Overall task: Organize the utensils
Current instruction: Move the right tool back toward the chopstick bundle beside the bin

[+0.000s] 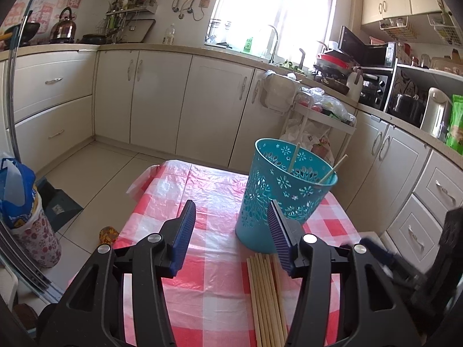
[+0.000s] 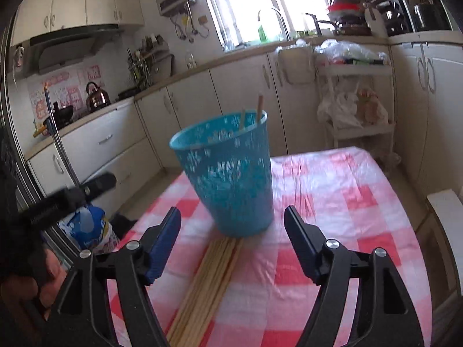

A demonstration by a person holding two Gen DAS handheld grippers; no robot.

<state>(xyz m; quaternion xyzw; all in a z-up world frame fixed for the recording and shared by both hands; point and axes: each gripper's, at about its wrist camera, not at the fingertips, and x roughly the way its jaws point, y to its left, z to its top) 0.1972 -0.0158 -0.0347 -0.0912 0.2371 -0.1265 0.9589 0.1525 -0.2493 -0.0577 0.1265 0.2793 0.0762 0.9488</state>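
My left gripper fills the lower frame, its jaws parted and empty; the right gripper gapes wide, holding nothing. Between each pair, low in the frame, the chopsticks lie bundled flat on the checked desk, long axis running away from me, far tips just before the base of the blue holder. Two sticks already lean inside it, upper ends up past the rim, so I judge the bundle waits there for easy picking.
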